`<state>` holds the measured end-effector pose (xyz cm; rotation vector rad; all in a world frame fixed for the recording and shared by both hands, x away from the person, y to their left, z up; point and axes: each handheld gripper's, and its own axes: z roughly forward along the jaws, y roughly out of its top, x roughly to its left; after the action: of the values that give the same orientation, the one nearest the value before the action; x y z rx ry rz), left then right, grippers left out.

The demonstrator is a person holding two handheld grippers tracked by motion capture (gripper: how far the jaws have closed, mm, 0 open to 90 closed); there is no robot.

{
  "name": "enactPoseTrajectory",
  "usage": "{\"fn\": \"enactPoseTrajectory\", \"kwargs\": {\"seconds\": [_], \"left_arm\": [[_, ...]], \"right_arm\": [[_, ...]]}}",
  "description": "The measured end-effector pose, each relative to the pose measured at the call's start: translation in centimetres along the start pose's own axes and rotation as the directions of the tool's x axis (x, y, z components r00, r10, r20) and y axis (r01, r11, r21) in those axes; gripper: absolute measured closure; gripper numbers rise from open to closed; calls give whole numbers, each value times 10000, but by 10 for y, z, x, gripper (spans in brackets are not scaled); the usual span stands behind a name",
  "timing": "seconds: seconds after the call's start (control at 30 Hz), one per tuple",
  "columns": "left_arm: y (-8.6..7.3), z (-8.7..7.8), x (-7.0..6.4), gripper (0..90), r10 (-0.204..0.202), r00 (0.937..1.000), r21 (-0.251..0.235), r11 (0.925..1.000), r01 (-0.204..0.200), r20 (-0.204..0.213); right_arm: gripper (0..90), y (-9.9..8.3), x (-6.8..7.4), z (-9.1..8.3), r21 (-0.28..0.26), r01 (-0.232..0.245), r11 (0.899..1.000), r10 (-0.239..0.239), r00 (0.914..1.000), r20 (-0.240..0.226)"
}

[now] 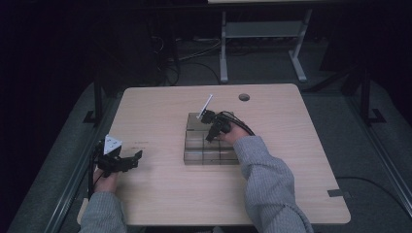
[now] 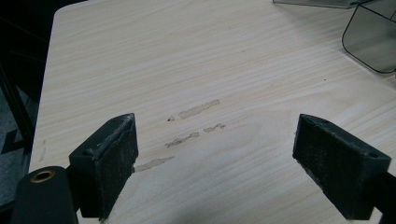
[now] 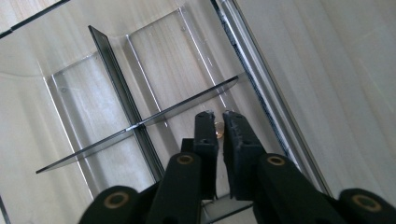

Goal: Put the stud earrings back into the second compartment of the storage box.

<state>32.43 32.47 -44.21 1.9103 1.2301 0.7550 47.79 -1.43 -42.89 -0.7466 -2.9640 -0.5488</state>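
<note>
Pinching a small amber bead [image 3: 218,131] between its tips, the right tool [image 3: 217,113] hangs inside the clear divided organizer [image 3: 140,70].

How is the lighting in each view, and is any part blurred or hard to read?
High view: dim, room behind nearly black, organizer murky. Left gripper view: bright and even, table grain sharp, left gripper open. Right gripper view: reflections on the clear walls; small item between the right gripper jaws too blurred to identify.

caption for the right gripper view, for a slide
Right gripper, jaws nearly shut on a small amber piece, over a clear divided organizer.
</note>
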Motion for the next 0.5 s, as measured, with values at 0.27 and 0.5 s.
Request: {"fn": "enactPoseTrajectory", "kwargs": {"seconds": [0.27,0.5], "left_arm": [[0,0,0,138,48,10000,33,10000,-48,2],[0,0,0,138,19,10000,19,10000,-19,-1]], "right_arm": [[802,-3,3,-13,-197,151,9997,-146,9996,253],[758,-11,11,-27,-271,459,9986,-446,9979,466]]}}
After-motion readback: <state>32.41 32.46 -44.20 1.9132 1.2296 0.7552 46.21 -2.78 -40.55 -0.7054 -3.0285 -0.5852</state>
